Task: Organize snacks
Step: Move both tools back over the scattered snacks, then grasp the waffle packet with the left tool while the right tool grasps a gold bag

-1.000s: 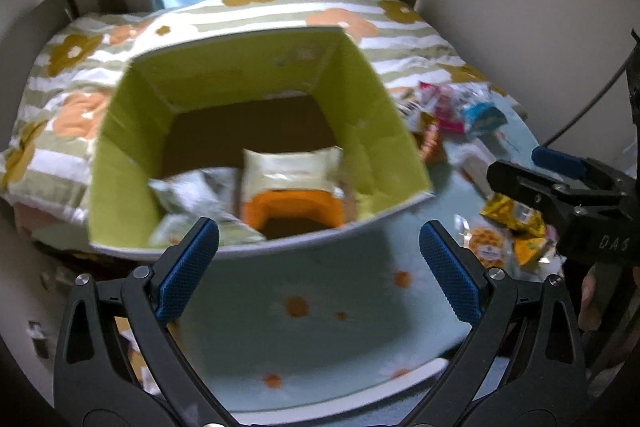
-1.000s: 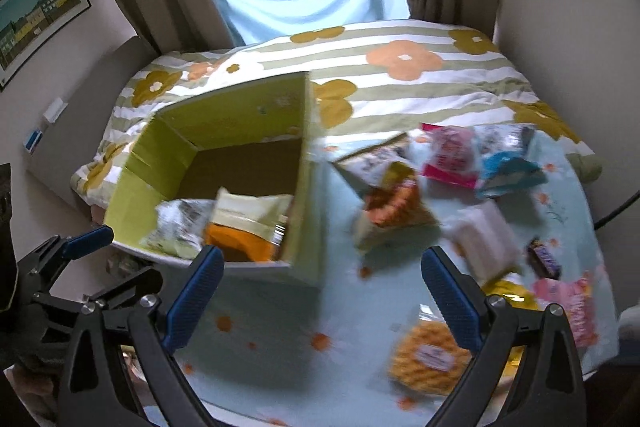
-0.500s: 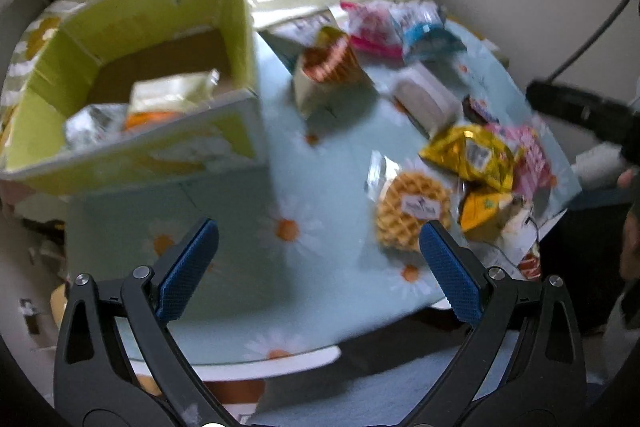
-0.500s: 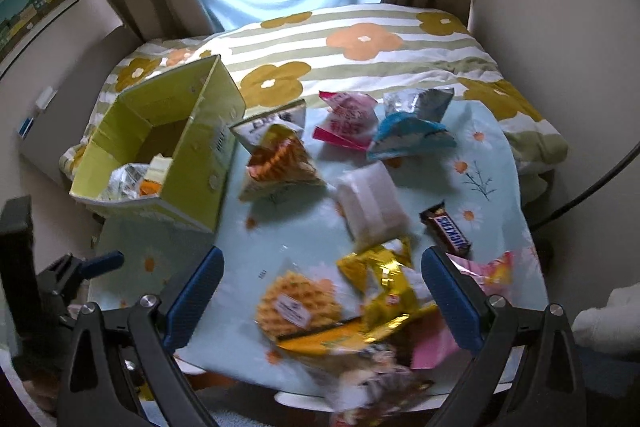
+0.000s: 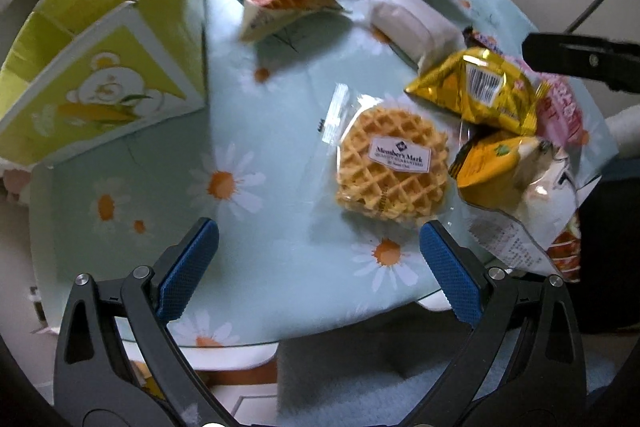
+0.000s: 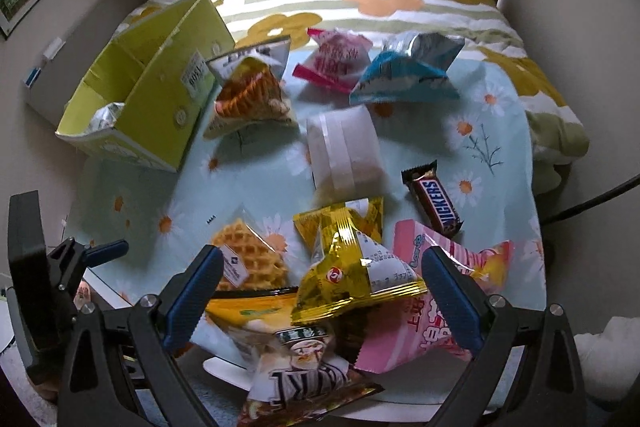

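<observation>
Holding both grippers spread and empty, you are set to pick, not to carry. Your left gripper (image 5: 318, 259) hovers near the table's (image 5: 280, 291) front edge with the wrapped waffle (image 5: 390, 167) just ahead of its right finger, so that looks like the easiest next grab. Your right gripper (image 6: 320, 291) hangs over the gold packet (image 6: 352, 267), which lies on top of the pile beside the pink bag (image 6: 436, 303). The green box (image 6: 148, 95) sits at the far left with its open top facing up, ready for drops; 1 silver wrapper (image 6: 106, 115) shows inside.
</observation>
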